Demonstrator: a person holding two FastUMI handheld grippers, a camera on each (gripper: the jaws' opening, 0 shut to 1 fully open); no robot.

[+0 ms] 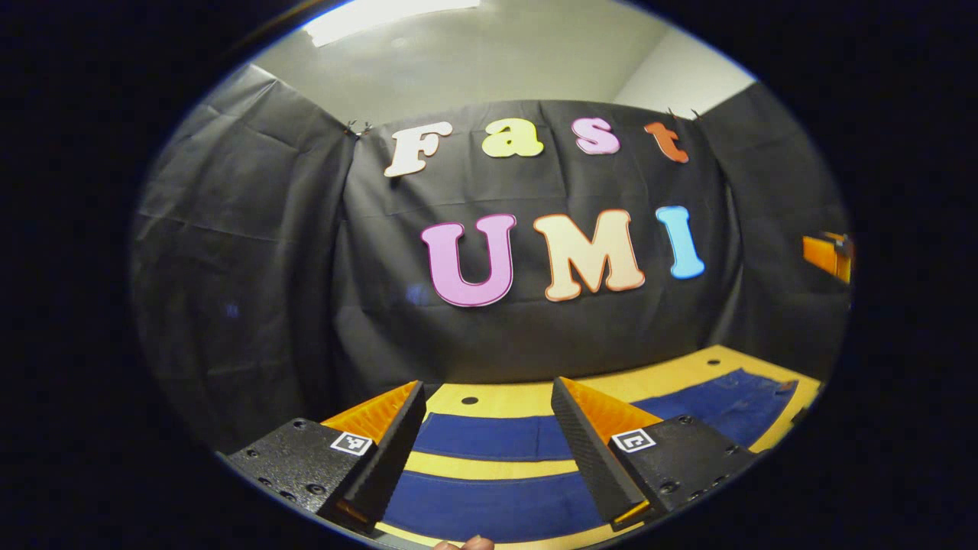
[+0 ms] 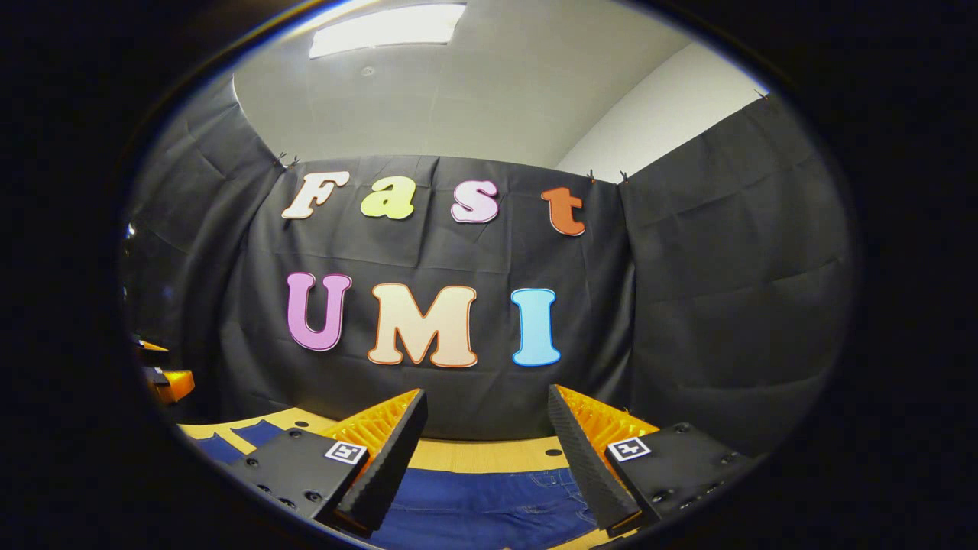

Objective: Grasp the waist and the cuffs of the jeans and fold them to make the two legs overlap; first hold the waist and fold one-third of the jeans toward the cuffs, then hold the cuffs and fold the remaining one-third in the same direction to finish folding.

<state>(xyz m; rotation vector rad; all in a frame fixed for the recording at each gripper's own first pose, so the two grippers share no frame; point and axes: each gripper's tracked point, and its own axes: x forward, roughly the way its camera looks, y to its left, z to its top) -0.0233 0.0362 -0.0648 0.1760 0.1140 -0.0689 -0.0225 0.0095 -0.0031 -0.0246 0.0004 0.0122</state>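
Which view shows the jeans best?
The left gripper view: the jeans lie flat on the table with both legs apart and the waist at the right. The right gripper view shows just the waist area between its fingers.

Ahead of my tool the desk (image 1: pixel 527 399) runs away as a yellow wooden top with a small dark hole (image 1: pixel 469 400) in it. Past its far edge hangs the black cloth wall (image 1: pixel 252 252), creased and clipped at its upper corners. Above my tool spreads a pale ceiling (image 2: pixel 458 99) with a bright light panel (image 2: pixel 390 27).
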